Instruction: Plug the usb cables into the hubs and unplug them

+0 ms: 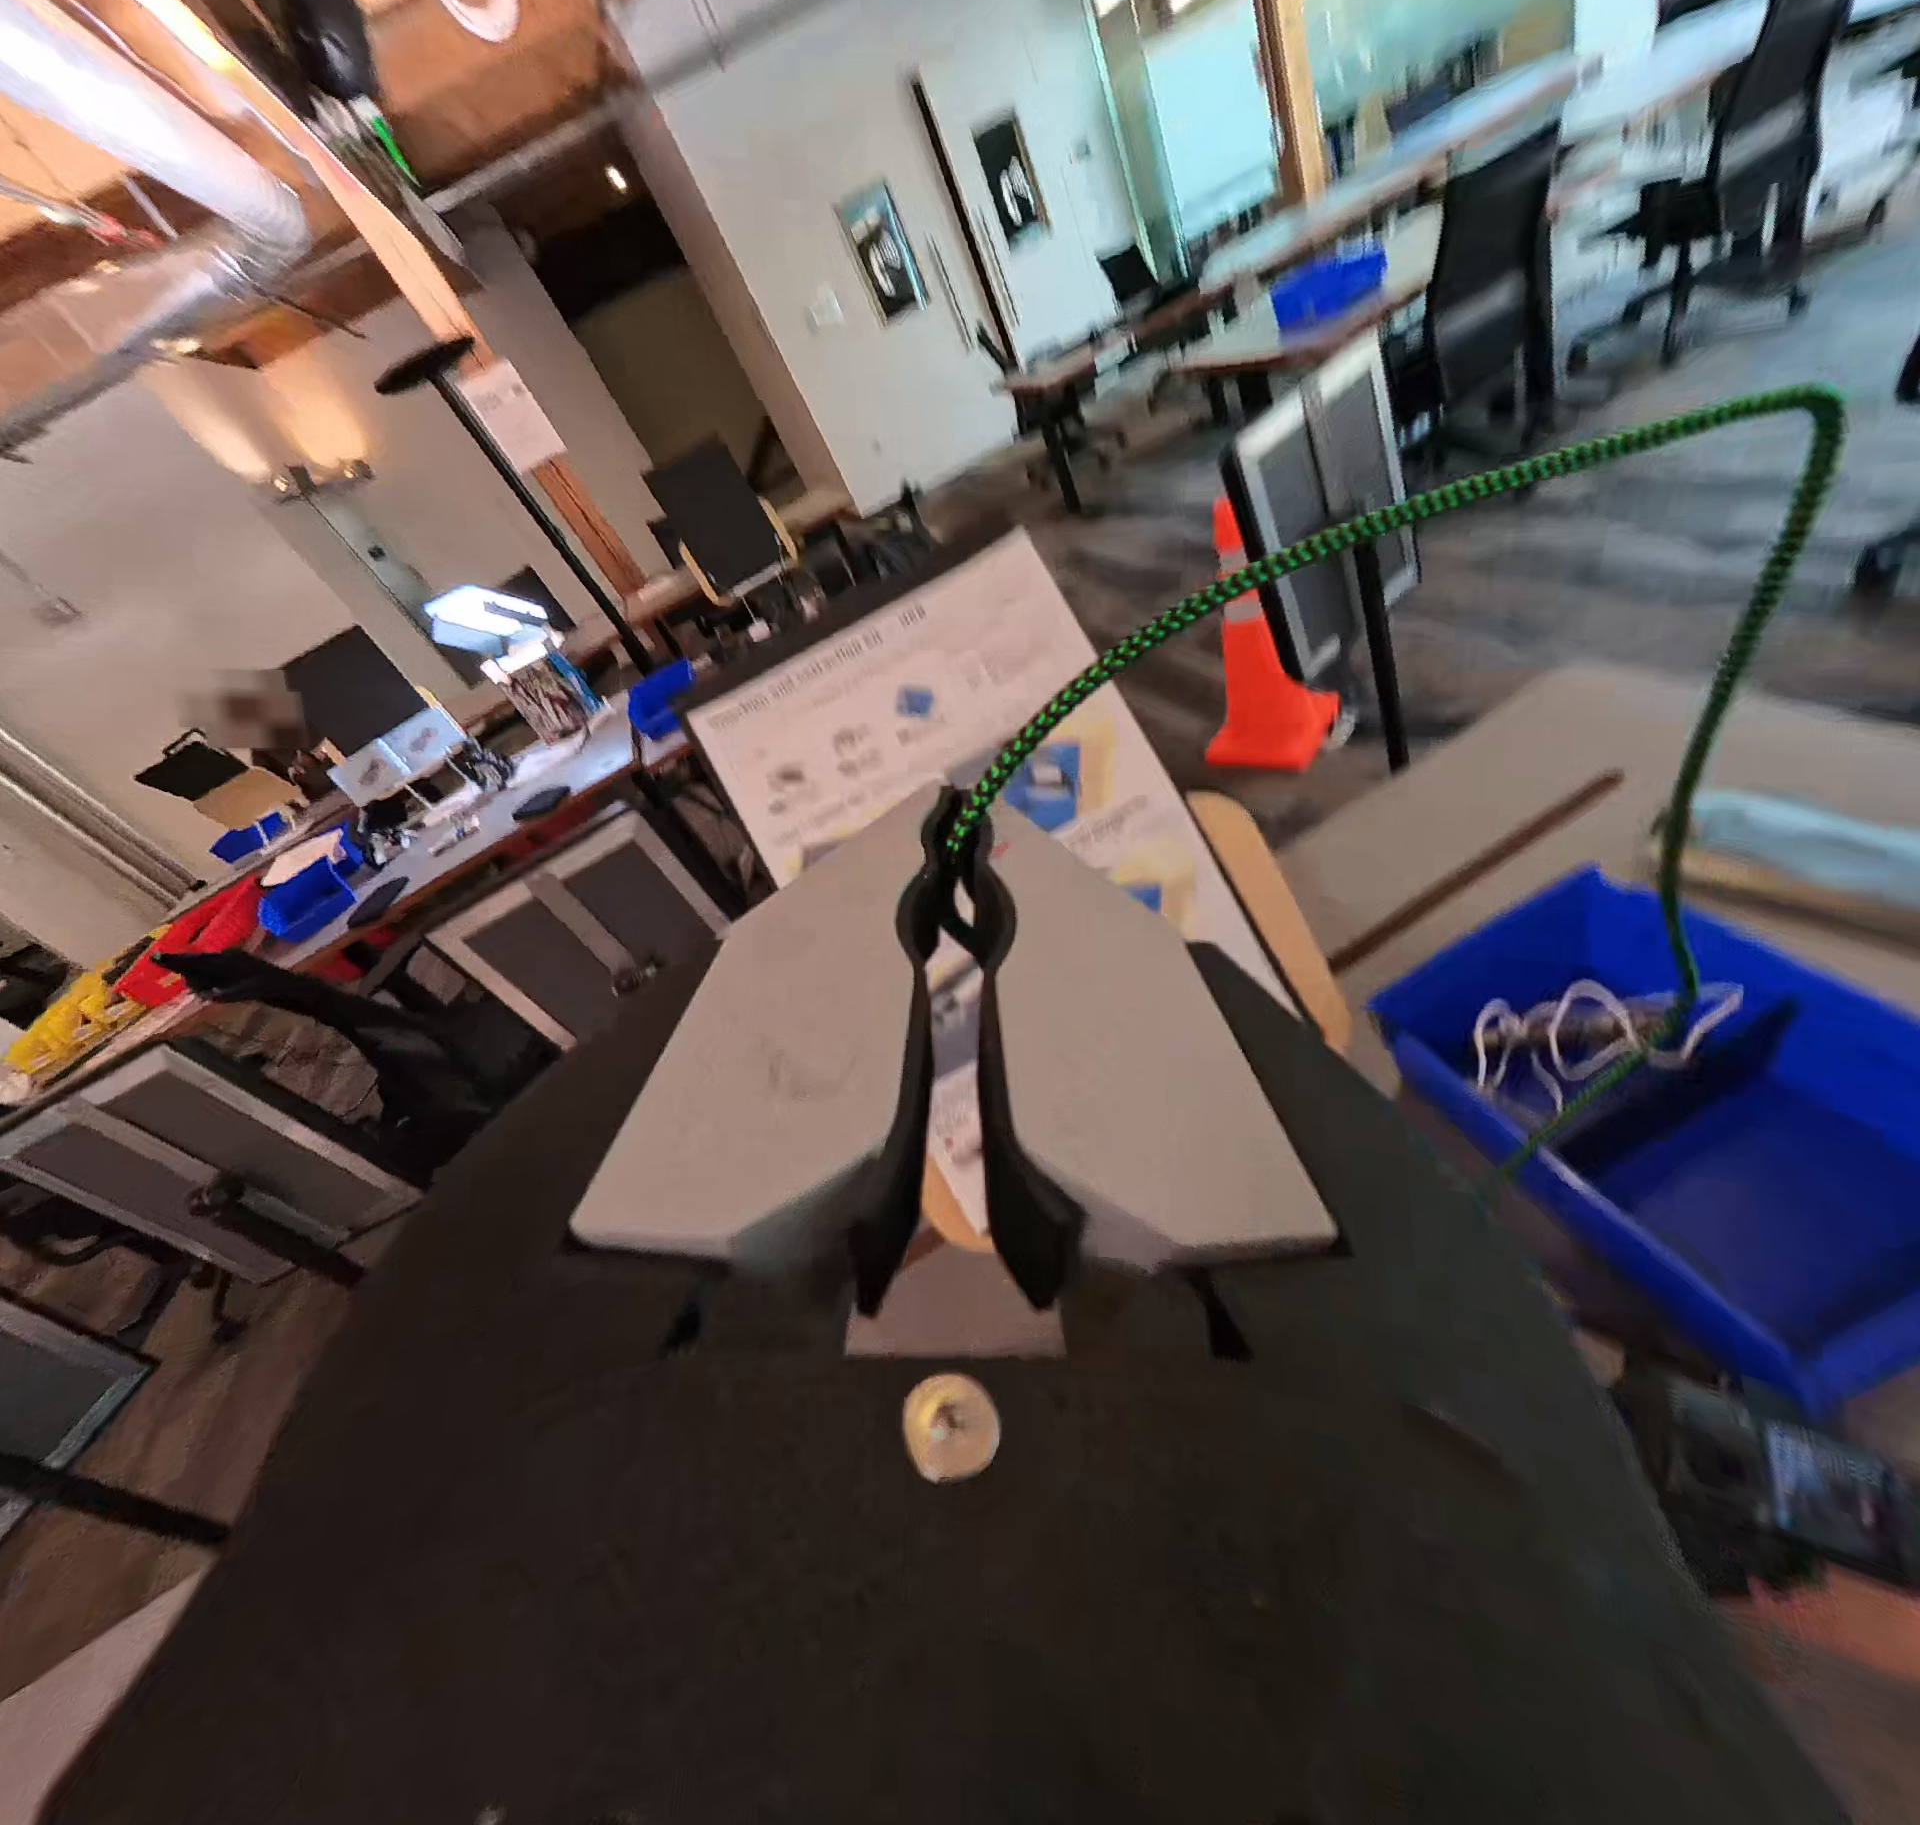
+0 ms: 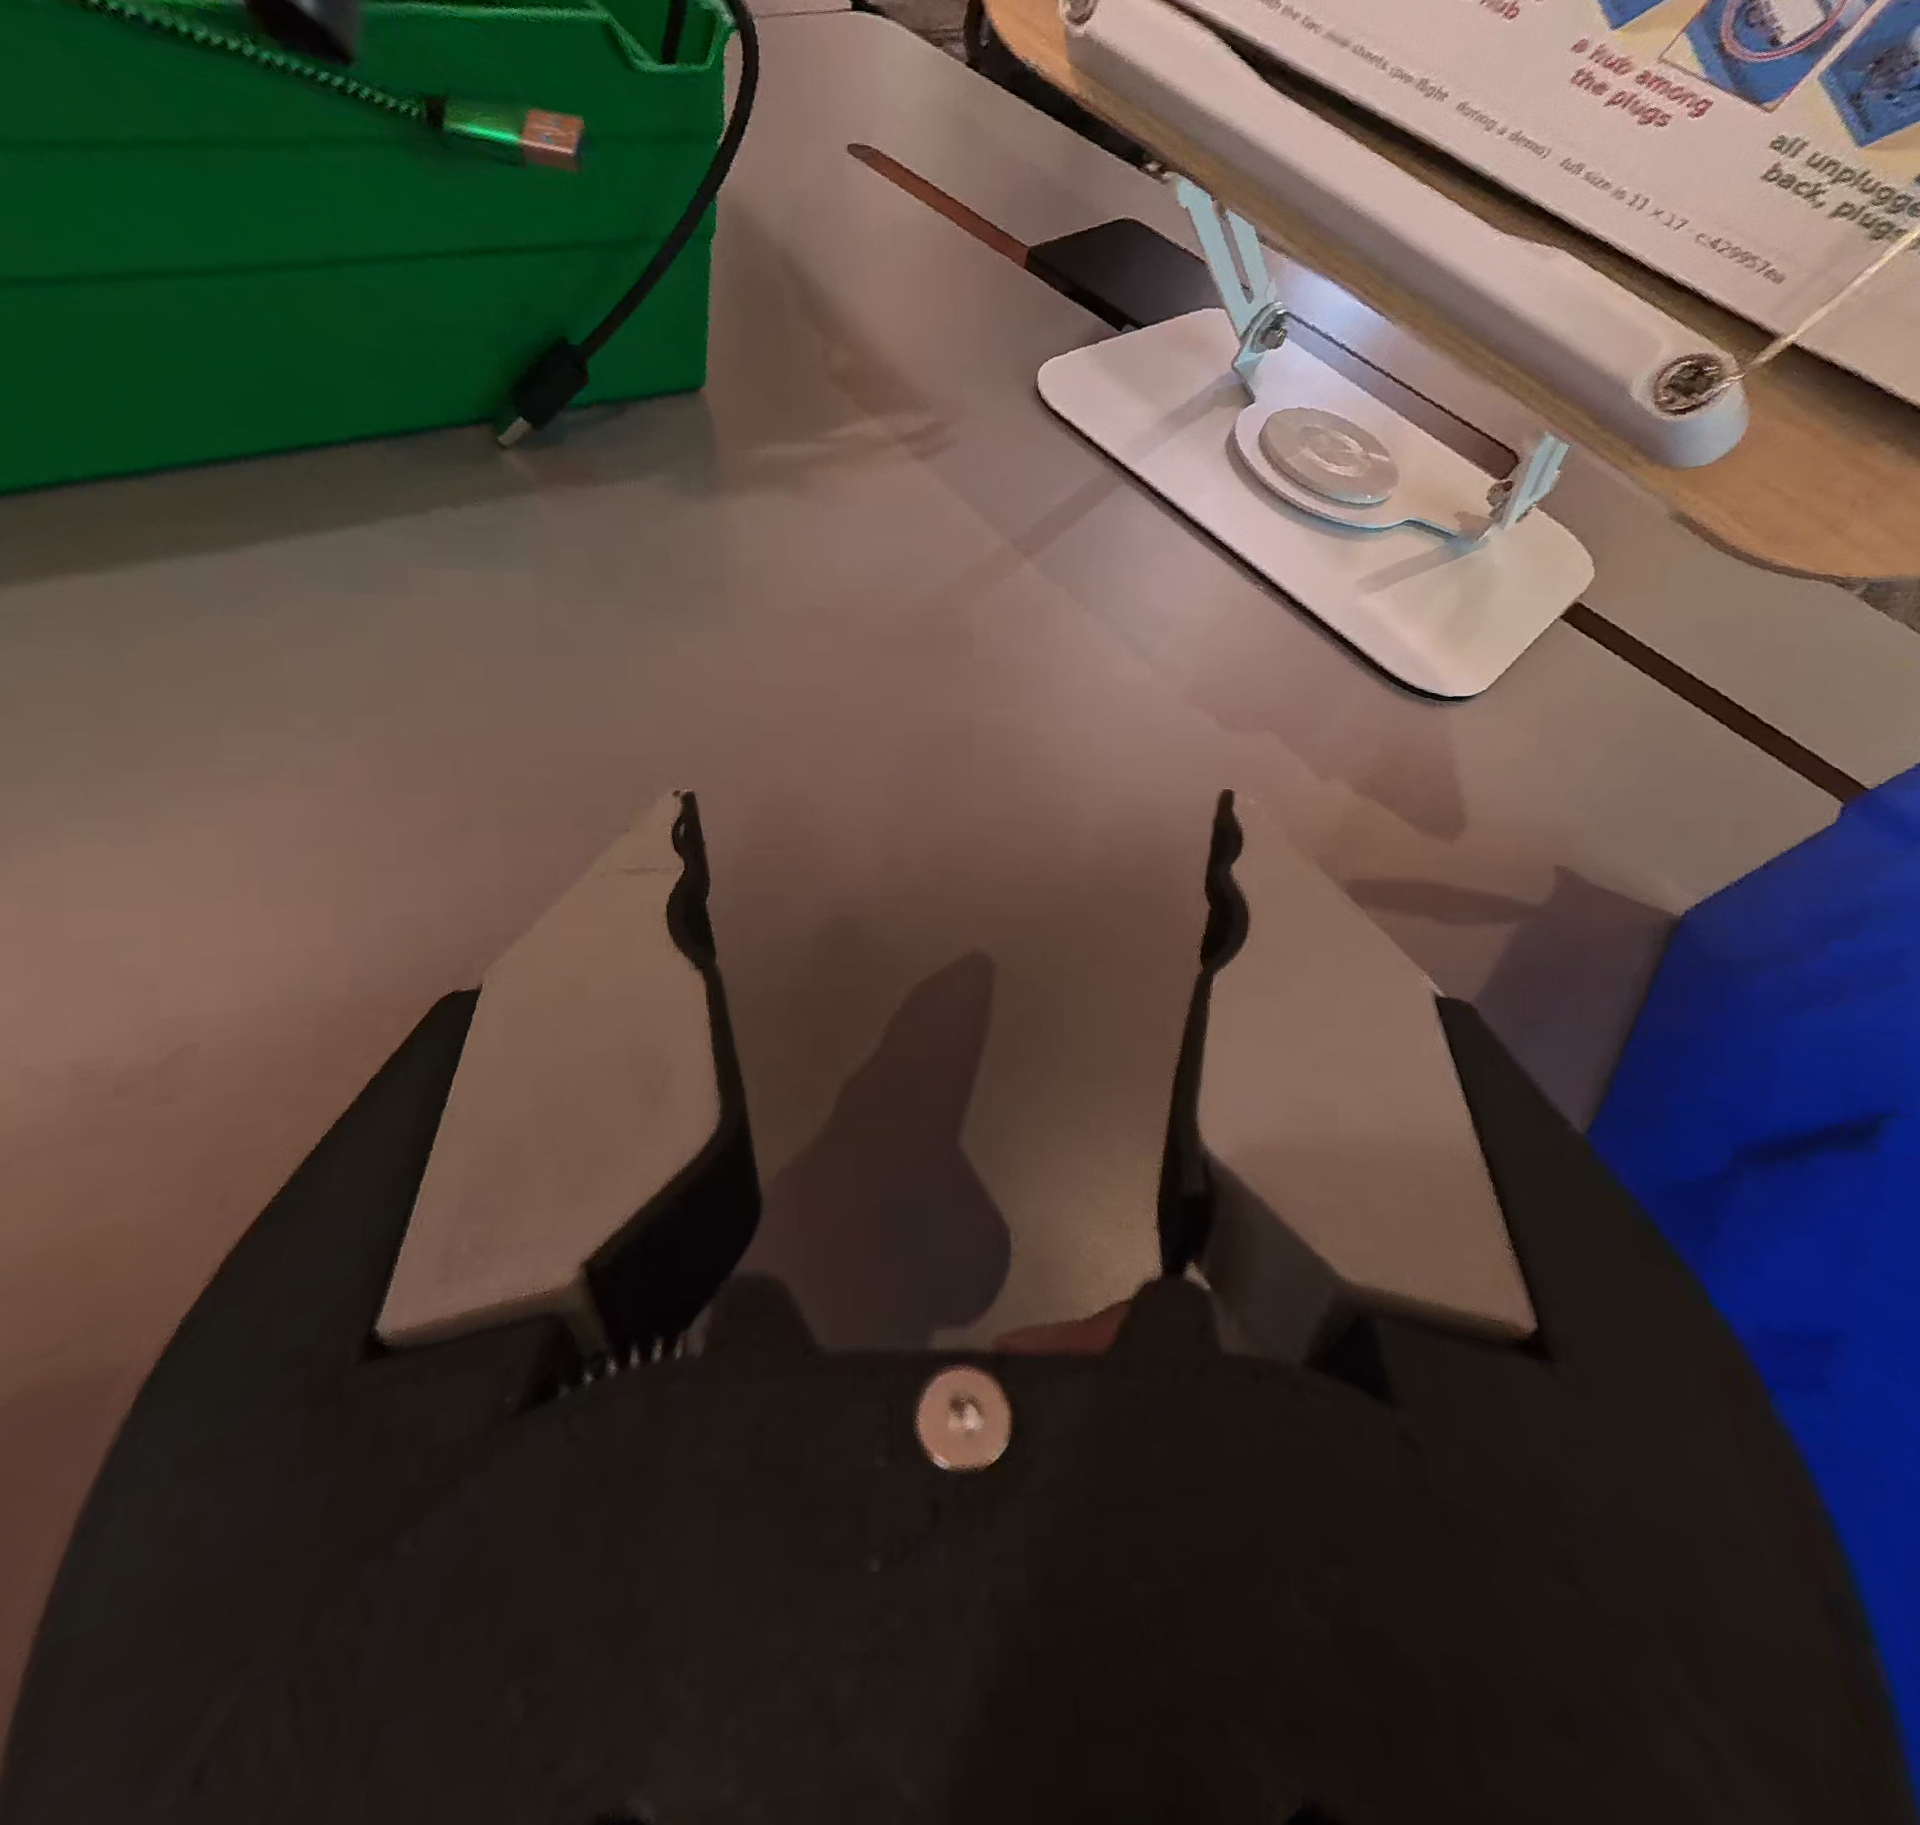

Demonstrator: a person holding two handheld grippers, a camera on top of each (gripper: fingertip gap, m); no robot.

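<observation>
My left gripper (image 1: 951, 840) is raised high and shut on a green-and-black braided usb cable (image 1: 1351, 518). The cable arcs up to the right and drops into a blue bin (image 1: 1766, 1204), where white cables (image 1: 1579, 1032) lie. My right gripper (image 2: 954, 819) is open and empty, low over the grey table (image 2: 623, 684). In the right wrist view a green-braided cable with a green metallic usb plug (image 2: 514, 136) hangs in front of a green bin (image 2: 312, 269). A black cable (image 2: 665, 258) hangs out of that bin, its plug (image 2: 540, 404) touching the table. No hub shows clearly.
A white stand (image 2: 1320, 497) holds a tilted instruction sheet (image 2: 1558, 61) at the far right of the table. A blue bin's edge (image 2: 1766, 1152) is close on the right. Beyond the table are an orange cone (image 1: 1262, 674), desks and chairs. One gripper's finger ends stand about 50 cm off the other's.
</observation>
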